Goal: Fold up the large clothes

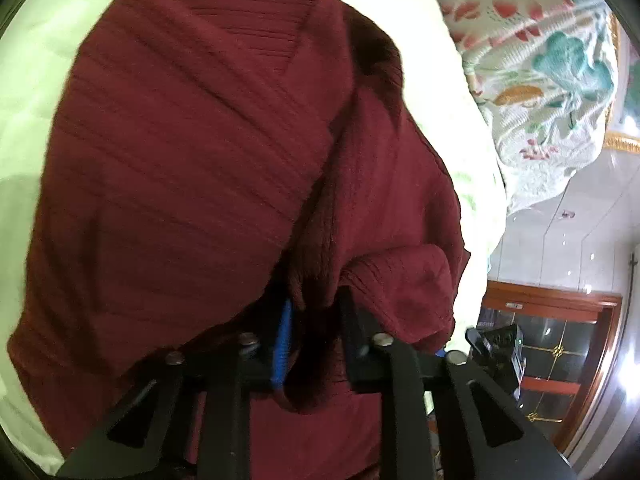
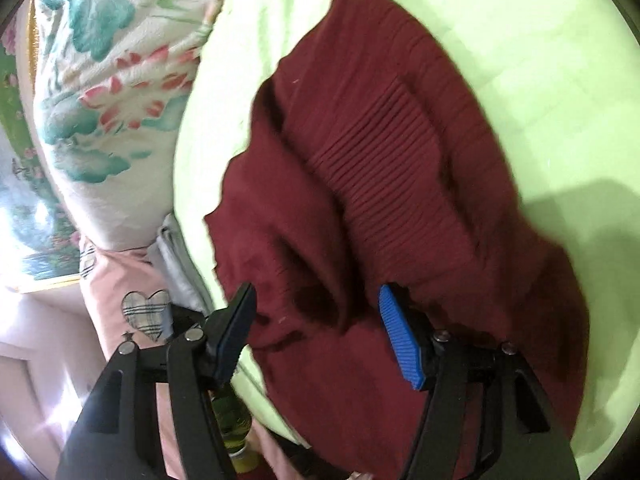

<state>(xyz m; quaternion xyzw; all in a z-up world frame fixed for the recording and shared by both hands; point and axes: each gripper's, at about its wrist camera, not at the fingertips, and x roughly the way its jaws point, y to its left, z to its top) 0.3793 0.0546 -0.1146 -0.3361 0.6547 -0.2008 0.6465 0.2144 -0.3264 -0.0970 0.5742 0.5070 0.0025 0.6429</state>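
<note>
A dark red ribbed knit garment [image 1: 192,168] lies partly folded on a pale green bedsheet [image 1: 36,92]. In the left wrist view its near edge is bunched up between the fingers of my left gripper [image 1: 316,332], which is shut on that fold; cloth drapes over the right finger and hides its tip. In the right wrist view the same garment [image 2: 400,152] spreads across the sheet [image 2: 540,60]. My right gripper [image 2: 316,320] stands open over the garment's near corner, its blue pad [image 2: 400,340] on the right, and the pads do not press the cloth.
A floral quilt [image 2: 104,92] is piled at the bed's edge, seen also as the floral quilt [image 1: 548,80] in the left wrist view. A pink cloth with a plaid heart [image 2: 146,314] hangs beside the bed. A wooden-framed glass door [image 1: 560,344] and tiled floor lie beyond.
</note>
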